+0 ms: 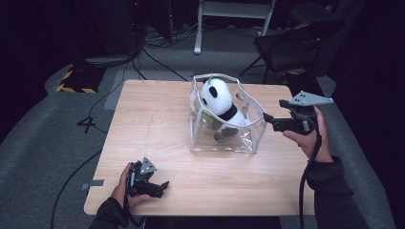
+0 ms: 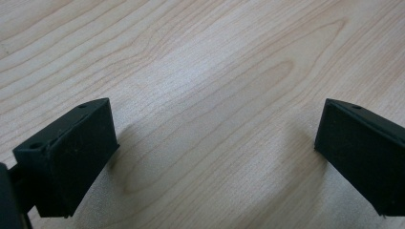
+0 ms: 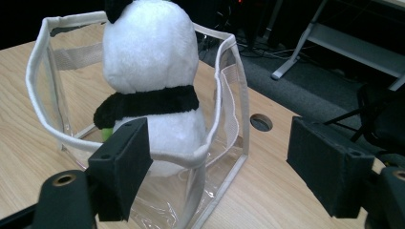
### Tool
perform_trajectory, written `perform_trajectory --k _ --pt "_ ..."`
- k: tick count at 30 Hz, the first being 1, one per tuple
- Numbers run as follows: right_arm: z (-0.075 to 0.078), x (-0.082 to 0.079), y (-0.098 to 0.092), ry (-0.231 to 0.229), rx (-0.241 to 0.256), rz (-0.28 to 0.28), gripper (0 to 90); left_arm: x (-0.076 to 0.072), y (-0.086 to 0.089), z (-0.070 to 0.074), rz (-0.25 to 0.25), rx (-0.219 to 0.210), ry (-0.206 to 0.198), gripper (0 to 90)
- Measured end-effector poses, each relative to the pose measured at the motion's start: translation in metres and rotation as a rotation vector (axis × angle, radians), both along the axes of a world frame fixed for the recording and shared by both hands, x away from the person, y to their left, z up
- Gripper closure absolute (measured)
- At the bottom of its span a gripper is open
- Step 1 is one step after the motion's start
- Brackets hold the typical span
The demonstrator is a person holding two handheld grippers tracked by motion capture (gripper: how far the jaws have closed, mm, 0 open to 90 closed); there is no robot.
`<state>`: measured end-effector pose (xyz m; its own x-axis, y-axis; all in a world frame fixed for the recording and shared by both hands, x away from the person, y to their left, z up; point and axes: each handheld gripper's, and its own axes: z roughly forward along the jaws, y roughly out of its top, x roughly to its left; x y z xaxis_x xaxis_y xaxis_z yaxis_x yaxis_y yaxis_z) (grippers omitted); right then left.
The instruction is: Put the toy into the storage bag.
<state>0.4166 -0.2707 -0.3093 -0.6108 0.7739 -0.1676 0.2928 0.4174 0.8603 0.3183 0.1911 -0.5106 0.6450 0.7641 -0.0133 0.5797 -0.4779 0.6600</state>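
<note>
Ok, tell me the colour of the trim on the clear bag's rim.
White trim edges the clear bag; the right gripper view shows it best.

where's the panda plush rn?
High view: the panda plush sits inside the clear bag, right of the table's centre. The right hand-held gripper, jaws open, is at the bag's right edge.

The panda toy (image 1: pixel 218 102) sat upright inside the clear bag (image 1: pixel 248 138) at mid-table (image 1: pixel 157 129), with the right gripper (image 1: pixel 267 118) just beside the bag's right wall and the left gripper (image 1: pixel 162 187) well apart near the front-left edge.
</note>
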Motion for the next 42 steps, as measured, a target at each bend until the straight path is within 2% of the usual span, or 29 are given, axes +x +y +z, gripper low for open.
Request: perform_trajectory --k 3,13,20,24,32,42 --pt "-0.002 -0.004 -0.002 -0.015 -0.009 -0.004 22.9 0.0 0.0 0.0 0.0 0.0 0.001 0.5" --pt "-0.012 -0.011 -0.012 -0.025 -0.015 -0.009 22.9 0.0 0.0 0.0 0.0 0.0 0.001 0.5" --pt "-0.021 -0.014 -0.017 -0.023 -0.013 -0.009 22.7 0.0 0.0 0.0 0.0 0.0 0.0 0.5" --pt "-0.026 -0.015 -0.018 -0.022 -0.028 -0.015 22.8 0.0 0.0 0.0 -0.001 0.0 -0.001 0.5" --pt "-0.037 -0.016 -0.02 -0.003 -0.029 -0.012 22.6 0.0 0.0 0.0 0.0 0.0 0.0 0.5" --pt "-0.062 -0.014 -0.022 0.037 -0.059 -0.025 21.9 0.0 0.0 0.0 0.0 0.0 0.0 0.5"
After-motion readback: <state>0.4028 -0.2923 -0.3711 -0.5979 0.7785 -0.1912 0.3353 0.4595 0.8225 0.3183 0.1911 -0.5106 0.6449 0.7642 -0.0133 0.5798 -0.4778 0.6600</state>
